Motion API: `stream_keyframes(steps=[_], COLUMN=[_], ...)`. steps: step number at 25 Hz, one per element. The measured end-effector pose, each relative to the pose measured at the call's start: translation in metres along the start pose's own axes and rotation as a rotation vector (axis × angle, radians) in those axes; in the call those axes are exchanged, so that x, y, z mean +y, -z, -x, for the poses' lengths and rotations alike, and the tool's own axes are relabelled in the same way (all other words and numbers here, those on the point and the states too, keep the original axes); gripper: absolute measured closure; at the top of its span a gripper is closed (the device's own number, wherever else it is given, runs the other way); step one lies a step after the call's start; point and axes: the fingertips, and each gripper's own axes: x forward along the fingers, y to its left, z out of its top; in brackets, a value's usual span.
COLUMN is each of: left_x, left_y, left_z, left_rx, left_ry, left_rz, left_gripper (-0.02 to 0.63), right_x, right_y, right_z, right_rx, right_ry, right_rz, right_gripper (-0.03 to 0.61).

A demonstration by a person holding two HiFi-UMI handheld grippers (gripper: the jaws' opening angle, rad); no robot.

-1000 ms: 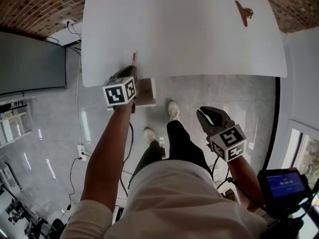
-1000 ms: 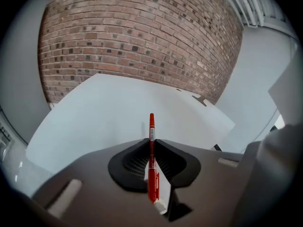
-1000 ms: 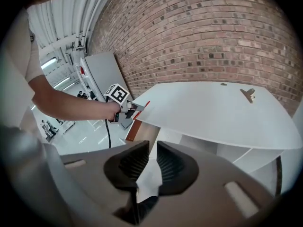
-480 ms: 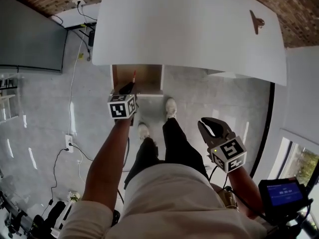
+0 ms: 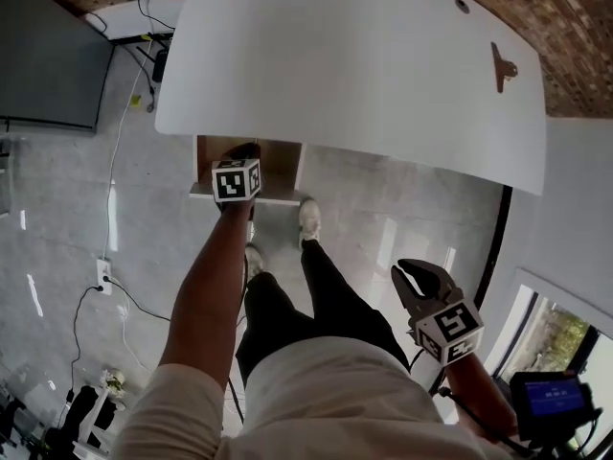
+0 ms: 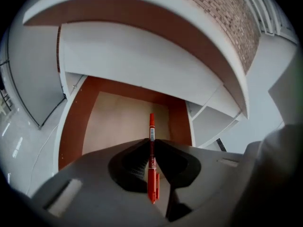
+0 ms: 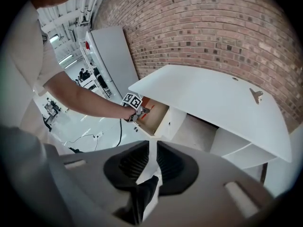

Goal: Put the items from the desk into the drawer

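The left gripper (image 6: 151,140) pinches a red pen (image 6: 151,160) over the open drawer (image 6: 71,126) under the desk (image 5: 354,56). The right gripper (image 7: 150,145) hangs well aside, jaws slightly apart, empty.

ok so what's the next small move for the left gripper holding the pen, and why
Probably lower the left gripper a little toward the floor of the open drawer, ready to let go. The red pen is clamped between its jaws and already points over the bare drawer floor, so a short drop looks safer than releasing from here.
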Motion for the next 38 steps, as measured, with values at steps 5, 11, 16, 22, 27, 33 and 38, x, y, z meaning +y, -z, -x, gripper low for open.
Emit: stream_keyframes(steps=[5, 11, 16, 22, 27, 33, 38], left_x=[0.016, 0.030, 0.047, 0.020, -0.004, -0.032, -0.058], left_y=[0.019, 0.035, 0.074, 0.041, 0.026, 0.006, -0.014], left_z=[-0.059, -0.090, -0.083, -0.086, -0.034, 0.065, 0.172], left_rx=[0.107, 0.174, 0.390, 0.253, 0.196, 0.089, -0.018], left_ry=[-0.073, -0.083, -0.143, -0.048, 0.014, 0.093, 0.201], left_rz=[-0.008, 0.039, 0.083, 0.037, -0.006, -0.028, -0.109], left_gripper=[0.566, 0.565, 0.558, 0.489, 0.489, 0.497, 0.534], right_x=[-0.033, -0.046, -0.045, -0.039, -0.023, 0.015, 0.060], right_y=[0.020, 0.022, 0.024, 0.022, -0.007, -0.030, -0.051], right_z=[-0.008, -0.015, -0.019, -0.022, -0.026, -0.029, -0.022], right_rx=[0.097, 0.106, 0.122, 0.124, 0.012, -0.053, -0.153], right_ry=[-0.007, -0.002, -0.001, -0.014, -0.016, -0.042, -0.068], right_rz=[0.016, -0.021, -0.043, -0.050, -0.035, -0.010, 0.000], right_gripper=[0.541, 0.541, 0.541, 0.541, 0.541, 0.541, 0.552])
